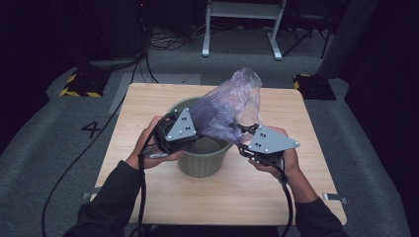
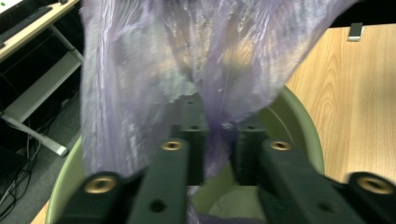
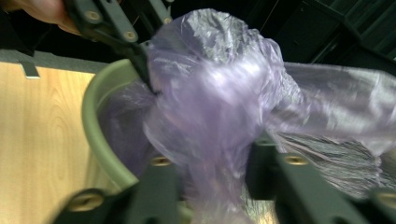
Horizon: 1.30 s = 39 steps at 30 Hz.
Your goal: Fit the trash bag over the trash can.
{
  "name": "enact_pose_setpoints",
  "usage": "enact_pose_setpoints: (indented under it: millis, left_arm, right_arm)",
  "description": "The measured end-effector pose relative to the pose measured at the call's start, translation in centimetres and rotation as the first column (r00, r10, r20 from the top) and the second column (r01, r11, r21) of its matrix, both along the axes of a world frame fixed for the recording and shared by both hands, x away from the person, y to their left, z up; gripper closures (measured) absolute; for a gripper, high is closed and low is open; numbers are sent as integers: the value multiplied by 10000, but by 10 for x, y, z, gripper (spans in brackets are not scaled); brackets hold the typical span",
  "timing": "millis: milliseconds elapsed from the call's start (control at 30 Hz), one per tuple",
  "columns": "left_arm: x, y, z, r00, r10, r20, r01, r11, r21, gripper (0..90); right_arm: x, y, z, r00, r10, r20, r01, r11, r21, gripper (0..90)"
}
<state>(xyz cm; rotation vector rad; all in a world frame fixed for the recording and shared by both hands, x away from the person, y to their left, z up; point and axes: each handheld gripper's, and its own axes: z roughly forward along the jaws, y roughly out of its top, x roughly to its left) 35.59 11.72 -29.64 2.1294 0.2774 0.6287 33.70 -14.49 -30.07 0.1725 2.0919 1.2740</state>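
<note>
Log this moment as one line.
left gripper: shut on purple bag | right gripper: bag between fingers, grip unclear | bag: half over green bin | table

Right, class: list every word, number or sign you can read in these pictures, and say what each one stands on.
"4": a dark numeral on the grey floor, left of the table.
No lettering can be read on the purple bag, the green bin or either gripper.

High view above table (image 1: 148, 197), gripper views close, sharing bag (image 1: 232, 106), bin (image 1: 202, 163)
</note>
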Motion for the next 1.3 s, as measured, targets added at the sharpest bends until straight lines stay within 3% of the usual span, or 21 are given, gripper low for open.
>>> enact_pose_setpoints:
  millis: [100,233,433,500,600,733,900,1100,1200,1300]
  left_arm:
    - [-1,4,-3,10000,44,36,-44,10000,88,875]
    - [-3,7,-7,10000,98,-4,-98,9999,111,886]
    - [-1,14,-10,9995,299,-22,-299,9995,34,887]
    - [0,18,-11,9993,366,-51,-366,9993,-38,886]
    - [-1,25,-11,9996,253,-119,-256,9992,-298,884]
    - [-2,32,-14,9995,214,-220,-225,9986,-489,874]
    - [-6,37,-18,9991,311,-280,-331,9968,-723,759]
    - [-19,41,-24,9997,232,-121,-241,9965,-803,696]
    - [-23,42,-25,9995,233,-200,-253,9941,-1054,645]
    - [-28,43,-23,9996,197,-184,-222,9886,-1492,531]
  right_arm:
    - [-2,-3,1,9998,-25,-217,31,9997,256,442]
    - [-6,-10,4,9993,-147,-357,170,9977,655,284]
    - [-13,-20,6,9983,-351,-462,381,9970,668,235]
    - [-15,-24,6,9982,-424,-436,451,9969,643,255]
    - [-16,-29,2,9981,-523,-324,540,9972,518,367]
    - [-16,-30,-7,9984,-444,-336,449,9989,152,649]
    - [-18,-27,-15,9996,-118,-275,116,9999,-69,852]
    - [-23,-22,-23,9991,234,-350,-243,9993,-272,893]
    - [-24,-19,-26,9987,296,-411,-311,9988,-379,894]
    - [-25,-17,-27,9983,373,-447,-391,9985,-387,894]
